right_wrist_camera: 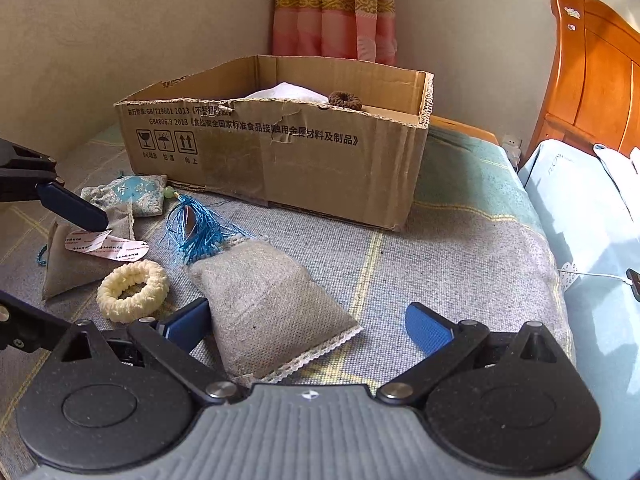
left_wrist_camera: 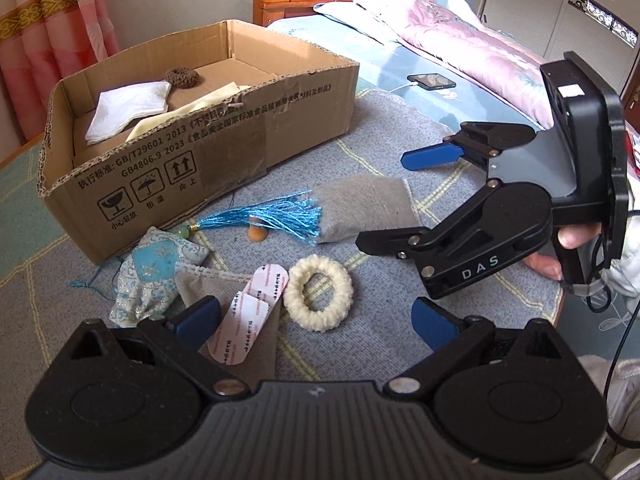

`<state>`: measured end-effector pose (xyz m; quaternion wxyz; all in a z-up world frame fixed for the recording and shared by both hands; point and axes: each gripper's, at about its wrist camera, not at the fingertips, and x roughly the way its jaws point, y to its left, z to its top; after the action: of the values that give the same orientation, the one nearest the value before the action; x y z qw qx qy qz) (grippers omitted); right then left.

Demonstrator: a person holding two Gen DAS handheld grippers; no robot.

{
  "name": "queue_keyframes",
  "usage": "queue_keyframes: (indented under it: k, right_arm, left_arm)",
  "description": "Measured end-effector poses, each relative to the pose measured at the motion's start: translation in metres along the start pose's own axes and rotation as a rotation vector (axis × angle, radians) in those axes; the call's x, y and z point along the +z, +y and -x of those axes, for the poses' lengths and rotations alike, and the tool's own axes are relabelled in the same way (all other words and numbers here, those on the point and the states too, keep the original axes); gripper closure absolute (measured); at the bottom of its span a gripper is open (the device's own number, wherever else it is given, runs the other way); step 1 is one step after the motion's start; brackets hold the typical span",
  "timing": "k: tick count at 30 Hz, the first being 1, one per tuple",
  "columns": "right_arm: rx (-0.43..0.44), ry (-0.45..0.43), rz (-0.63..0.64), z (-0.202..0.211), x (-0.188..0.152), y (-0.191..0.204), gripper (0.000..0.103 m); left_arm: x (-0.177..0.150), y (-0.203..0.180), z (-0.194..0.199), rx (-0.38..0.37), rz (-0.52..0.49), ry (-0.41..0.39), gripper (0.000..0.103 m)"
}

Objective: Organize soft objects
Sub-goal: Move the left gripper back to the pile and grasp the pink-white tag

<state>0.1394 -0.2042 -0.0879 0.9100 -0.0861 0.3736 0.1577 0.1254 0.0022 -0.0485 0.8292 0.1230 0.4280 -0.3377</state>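
Fingers of both grippers apart; "DAS" on right gripper, "GB4806.9 2023" on cardboard box.

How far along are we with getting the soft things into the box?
Partly done. The cardboard box already holds a brown scrunchie, a white cloth and a cream cloth. Both tools, left and right, are open and empty. Left on the blanket: cream scrunchie, grey sachet, blue tasselled sachet, grey pouch.

On the bed, the open brown cardboard box lies behind my grey woven sachet; the cream crocheted ring lies left of it.
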Motion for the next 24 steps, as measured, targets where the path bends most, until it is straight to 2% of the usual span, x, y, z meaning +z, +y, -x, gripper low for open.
queue_keyframes:
  k: [3,5,7,9,11,14,17,21,24]
  right_arm:
    - [0.007,-0.002,0.006,0.000,0.000,-0.001,0.000]
    - [0.010,-0.002,0.009,0.001,-0.001,-0.002,0.000]
    - [0.008,-0.001,0.009,0.002,-0.001,-0.001,0.000]
    - [0.006,0.002,0.007,0.002,-0.001,-0.001,0.000]
    - [0.006,0.006,0.008,0.003,-0.002,-0.001,0.000]
    - [0.006,0.007,0.008,0.003,-0.003,-0.001,0.000]
    - [0.004,0.007,0.006,0.004,-0.003,-0.001,0.000]
    - [0.001,0.010,0.004,0.003,-0.002,0.000,0.000]
    - [0.000,0.008,0.004,0.004,-0.003,0.000,0.000]
  left_arm:
    - [-0.004,-0.004,0.006,-0.014,-0.019,0.012,0.002]
    - [-0.004,-0.005,0.009,0.013,-0.035,0.007,0.005]
    - [-0.003,-0.004,0.011,0.066,-0.047,0.004,0.017]
    - [-0.001,-0.002,0.011,0.106,-0.059,0.010,0.045]
    - [0.001,-0.001,0.013,0.154,-0.088,0.005,0.052]
    - [0.001,-0.002,0.017,0.191,-0.133,-0.006,0.053]
    - [0.000,-0.006,0.017,0.194,-0.179,-0.004,0.055]
    - [-0.001,-0.007,0.007,0.233,-0.217,0.025,0.066]
    - [-0.002,-0.004,0.005,0.226,-0.210,0.028,0.069]
